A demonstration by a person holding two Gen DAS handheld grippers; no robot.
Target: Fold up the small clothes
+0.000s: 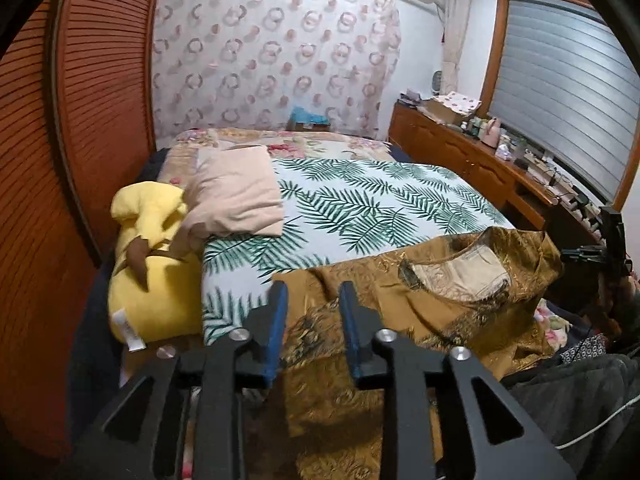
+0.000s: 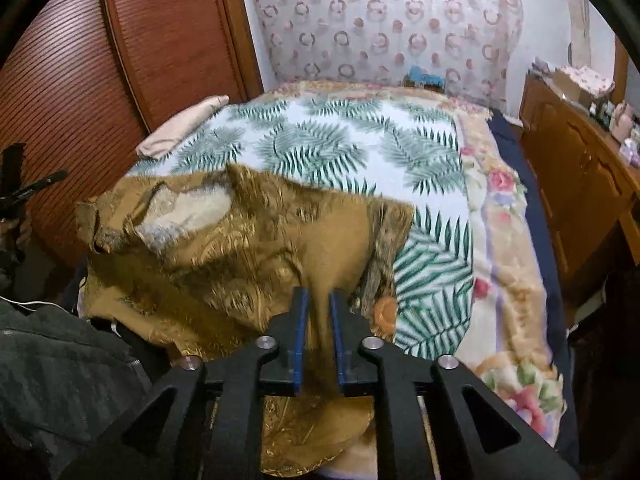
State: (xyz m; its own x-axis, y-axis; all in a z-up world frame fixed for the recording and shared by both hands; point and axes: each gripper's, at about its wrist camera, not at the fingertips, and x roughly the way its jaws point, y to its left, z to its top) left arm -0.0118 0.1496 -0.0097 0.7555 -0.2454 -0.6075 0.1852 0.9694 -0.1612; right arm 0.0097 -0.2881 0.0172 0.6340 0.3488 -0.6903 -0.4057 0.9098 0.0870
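The gold patterned garment [image 2: 248, 248] lies rumpled across the near end of the bed, on the palm-leaf sheet [image 2: 332, 148], its neck opening showing a pale lining, and one edge spilling over the near side of the mattress. In the right wrist view the right gripper [image 2: 319, 304] has its blue-padded fingers [image 2: 301, 332] drawn close with a fold of the gold cloth running up between them, so it looks clamped on the fabric. Over on the other side, the left gripper [image 1: 313, 296] sits with its jaws parted wide above the garment's [image 1: 420, 300] near edge; cloth shows in the gap, but the blue pads [image 1: 280, 320] are not pressing it, so that one is released. Beside the cloth, toward the wardrobe, a yellow plush toy [image 1: 152, 264] lies at the sheet's edge with a beige pillow [image 1: 236, 196] resting against it. A floral blanket [image 2: 504, 264] shows from under the leaf sheet along the far and window sides. Beyond that, a wooden dresser [image 1: 460, 148] cluttered with small items runs under the shuttered window [image 1: 568, 92], and a louvred wooden wardrobe [image 2: 168, 36] stands along the opposite side, with a circle-print curtain [image 1: 272, 52] hanging at the head of the bed.
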